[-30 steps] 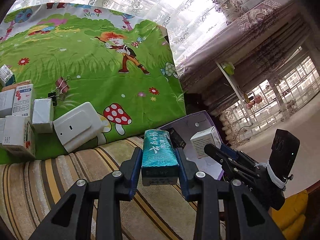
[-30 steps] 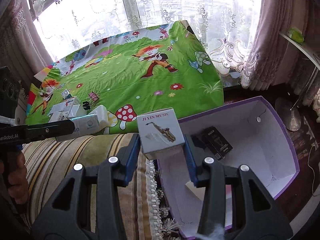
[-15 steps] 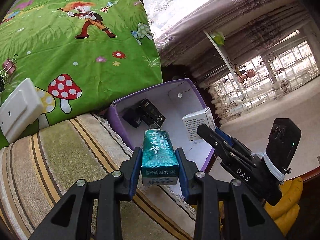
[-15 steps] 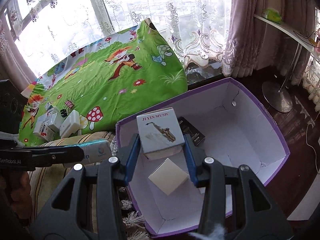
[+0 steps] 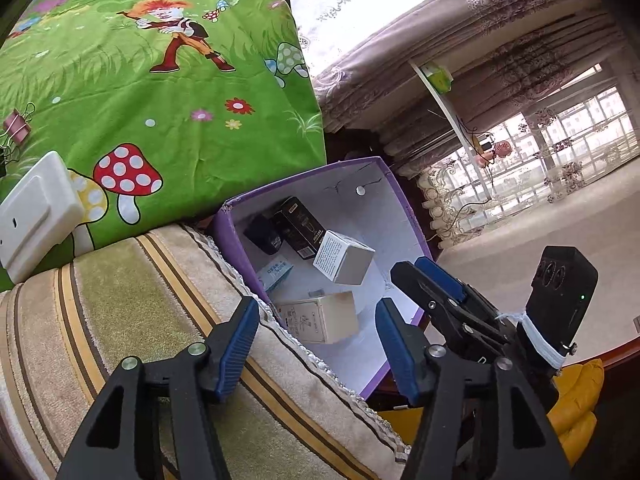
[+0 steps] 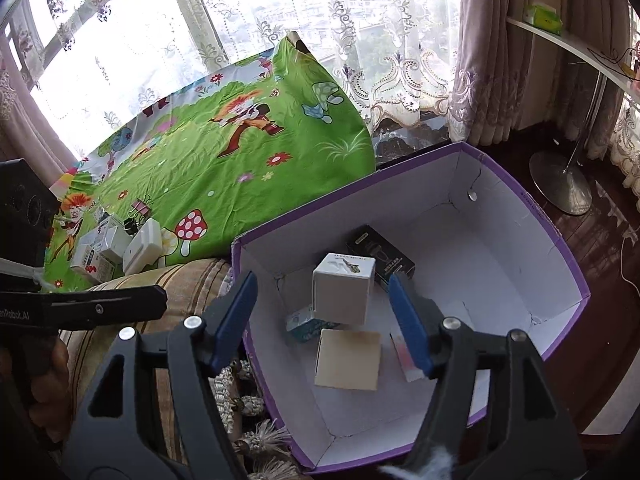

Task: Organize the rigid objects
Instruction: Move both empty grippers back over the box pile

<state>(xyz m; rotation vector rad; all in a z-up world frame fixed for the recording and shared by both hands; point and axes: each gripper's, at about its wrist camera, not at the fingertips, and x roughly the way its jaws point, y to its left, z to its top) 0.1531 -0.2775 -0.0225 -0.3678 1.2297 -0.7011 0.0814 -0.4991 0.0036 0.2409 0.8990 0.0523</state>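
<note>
fingers of both grippers [image 5: 316, 344] [image 6: 324, 320] just opened, empty, white box [image 6: 342, 294] in purple bin [image 6: 560, 256]

One purple box [image 6: 532, 216] holds two black boxes [image 5: 298, 228], one white box [image 6: 344, 294], one teal box [image 5: 276, 271] and one tan box [image 6: 347, 358]. Two binder clips [image 6: 140, 208] lie on the green sheet [image 6: 224, 168].

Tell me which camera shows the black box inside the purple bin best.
The left wrist view: the black box lies against the purple bin's far wall, its long printed face almost fully visible. In the right wrist view the same box is partly hidden behind the white cube box and a blue pad.
</note>
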